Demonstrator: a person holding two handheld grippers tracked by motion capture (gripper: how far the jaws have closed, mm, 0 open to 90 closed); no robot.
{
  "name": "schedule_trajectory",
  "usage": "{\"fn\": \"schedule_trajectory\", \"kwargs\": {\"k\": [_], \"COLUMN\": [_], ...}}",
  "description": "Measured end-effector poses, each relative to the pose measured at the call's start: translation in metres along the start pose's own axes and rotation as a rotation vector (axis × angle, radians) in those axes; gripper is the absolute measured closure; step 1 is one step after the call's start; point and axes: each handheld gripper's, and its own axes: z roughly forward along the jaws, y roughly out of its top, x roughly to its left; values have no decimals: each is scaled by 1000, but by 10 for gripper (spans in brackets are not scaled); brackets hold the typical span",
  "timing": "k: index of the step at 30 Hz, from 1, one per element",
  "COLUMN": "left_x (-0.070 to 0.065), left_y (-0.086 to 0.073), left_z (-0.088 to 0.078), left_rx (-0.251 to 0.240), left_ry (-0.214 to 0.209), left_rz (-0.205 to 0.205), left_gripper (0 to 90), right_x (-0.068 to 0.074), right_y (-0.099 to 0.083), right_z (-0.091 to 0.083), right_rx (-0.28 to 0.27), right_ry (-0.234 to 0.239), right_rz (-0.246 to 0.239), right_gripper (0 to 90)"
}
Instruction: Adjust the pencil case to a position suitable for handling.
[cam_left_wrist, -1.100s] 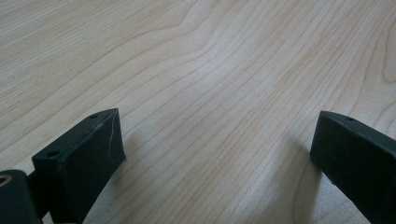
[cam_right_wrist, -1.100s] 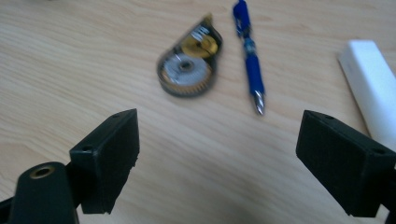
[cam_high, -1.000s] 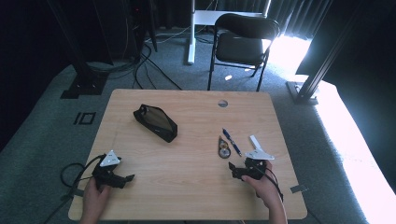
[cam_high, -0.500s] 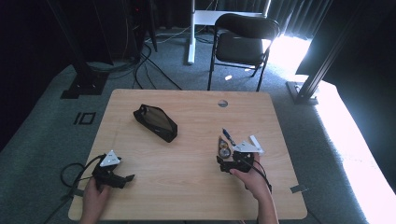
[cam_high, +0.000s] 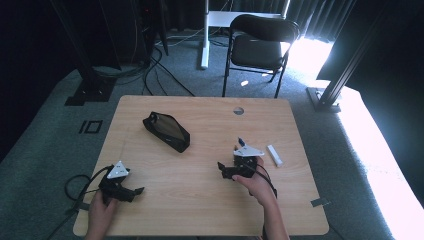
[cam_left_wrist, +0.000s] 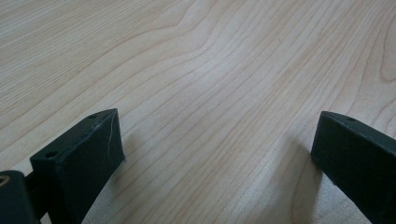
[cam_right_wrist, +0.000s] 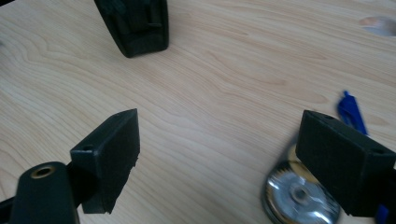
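Observation:
A black zip pouch (cam_high: 166, 131) lies on the wooden table (cam_high: 200, 210), left of centre; it also sits at the top of the right gripper view (cam_right_wrist: 134, 22). My right gripper (cam_high: 223, 170) hovers open right of centre, jaws wide apart (cam_right_wrist: 219, 140). A shiny round metal piece (cam_right_wrist: 292, 198) lies partly under its right-hand jaw, with a blue pen (cam_right_wrist: 351, 115) just beyond. The pen's tip (cam_high: 240, 141) pokes out behind the gripper. My left gripper (cam_high: 135, 192) rests open near the front left edge, over bare wood (cam_left_wrist: 215, 140).
A small white stick-like object (cam_high: 274, 155) lies right of the right gripper. A round cable hole (cam_high: 238, 110) sits near the table's far edge. A black chair (cam_high: 260, 45) stands beyond the table, and cables run over the floor at the far left.
My right gripper has moved left and away from the front right corner, and now stands over the pen and the round metal piece. The left gripper has stayed put.

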Motion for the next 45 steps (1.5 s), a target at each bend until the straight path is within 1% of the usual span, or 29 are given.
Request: {"fn": "schedule_trajectory", "kwargs": {"k": [2, 7, 8, 11, 12, 15, 16, 19, 20, 22, 27, 31, 33, 37, 38, 41, 42, 43, 44, 45], "left_x": [0, 0, 0, 0, 0, 0, 0, 0, 0, 0, 0, 0, 0, 0, 0, 0, 0, 0, 0, 0], "left_y": [0, 0, 0, 0, 0, 0, 0, 0, 0, 0, 0, 0, 0, 0, 0, 0, 0, 0, 0, 0], "left_z": [0, 0, 0, 0, 0, 0, 0, 0, 0, 0, 0, 0, 0, 0, 0, 0, 0, 0, 0, 0], "left_rx": [0, -2, -2, -2, -2, -2, -2, -2, -2, -2, -1, -1, 0, -1, 0, -1, 0, 0, 0, 0], "left_ry": [0, 0, 0, 0, 0, 0, 0, 0, 0, 0, 0, 0, 0, 0, 0, 0, 0, 0, 0, 0], "left_rz": [0, -2, -2, -2, -2, -1, -1, -1, -1, -1, 0, -1, 0, 0, -1, -1, 0, 0, 0, 0], "left_gripper": [24, 24, 24, 24, 24, 24, 24, 24, 24, 24, 24, 24, 24, 24, 24, 24, 24, 24, 24, 24], "right_x": [3, 8, 9, 11, 14, 17, 20, 23, 27, 31, 41, 44, 47, 50, 51, 53, 54, 54, 56, 56], "right_y": [4, 8, 9, 11, 13, 14, 17, 19, 23, 26, 35, 39, 44, 50, 54, 59, 61, 61, 64, 66], "right_z": [8, 16, 21, 25, 30, 34, 38, 42, 47, 51, 63, 69, 75, 81, 85, 89, 90, 90, 93, 95], "right_rx": [4, 7, 13, 15, 14, 12, 14, 13, -4, -13, -11, -4, -6, -8, -23, -26, -26, -26, -21, -18], "right_ry": [14, 27, 33, 32, 40, 37, 38, 41, 47, 56, 67, 69, 80, 83, 89, 105, 103, 103, 101, 101], "right_rz": [-2, -5, -1, -7, -9, -20, -31, -37, -40, -40, -60, -61, -62, -76, -82, -83, -88, -88, -99, -95], "right_gripper": [132, 132, 133, 134, 134, 134, 136, 137, 141, 142, 143, 150, 161, 184, 239, 259, 290, 290, 304, 317]}}
